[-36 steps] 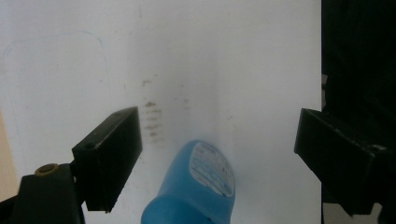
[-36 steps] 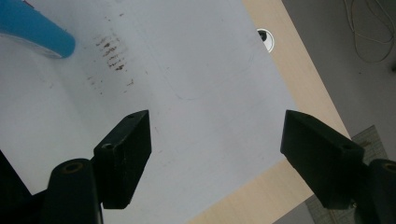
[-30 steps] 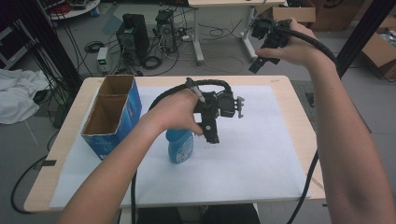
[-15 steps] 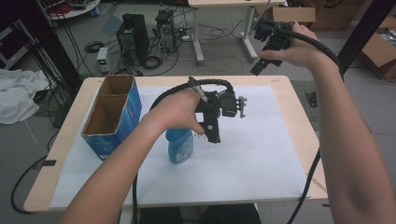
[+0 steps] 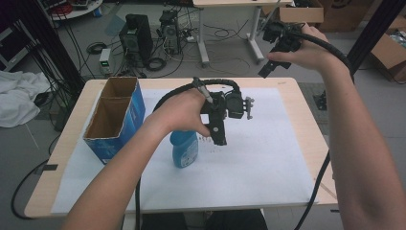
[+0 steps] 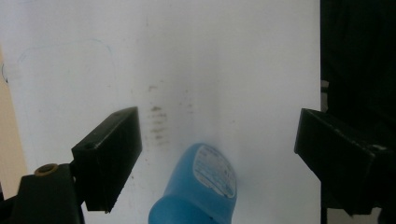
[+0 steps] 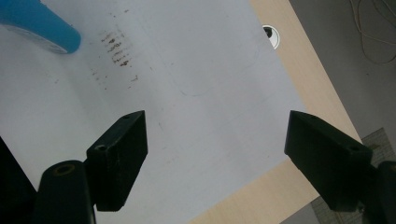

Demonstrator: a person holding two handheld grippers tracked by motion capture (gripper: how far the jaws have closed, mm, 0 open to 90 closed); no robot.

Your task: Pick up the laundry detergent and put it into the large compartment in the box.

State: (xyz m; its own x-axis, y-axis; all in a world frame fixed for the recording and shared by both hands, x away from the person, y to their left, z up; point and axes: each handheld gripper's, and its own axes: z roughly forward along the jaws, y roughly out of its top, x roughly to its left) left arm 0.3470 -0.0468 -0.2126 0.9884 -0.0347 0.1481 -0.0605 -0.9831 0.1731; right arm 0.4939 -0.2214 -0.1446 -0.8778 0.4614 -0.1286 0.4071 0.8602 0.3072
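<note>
Two hand-held grippers are working over a light wooden table [image 5: 297, 96] covered by a white paper sheet [image 5: 268, 163]. We are holding the left gripper [image 5: 219, 139] near the sheet's centre, its jaws pointing down and standing wide apart, released, grasping nothing. In the left gripper view, a blue plastic bottle with a printed label [image 6: 198, 189] is lying on the sheet between the two black jaws, toward six o'clock, apart from both pads. In the high view, the same bottle [image 5: 184, 148] is lying just at seven o'clock of the left gripper, partly under our hand. We are holding the right gripper [image 5: 268, 67] raised above the table's far edge at one o'clock, well apart from the bottle; its jaws are likewise spread and empty, looking down on the sheet and the table's edge. A blue open-topped cardboard box with two compartments [image 5: 115, 120] is standing at nine o'clock of the bottle, near the table's left side.
</note>
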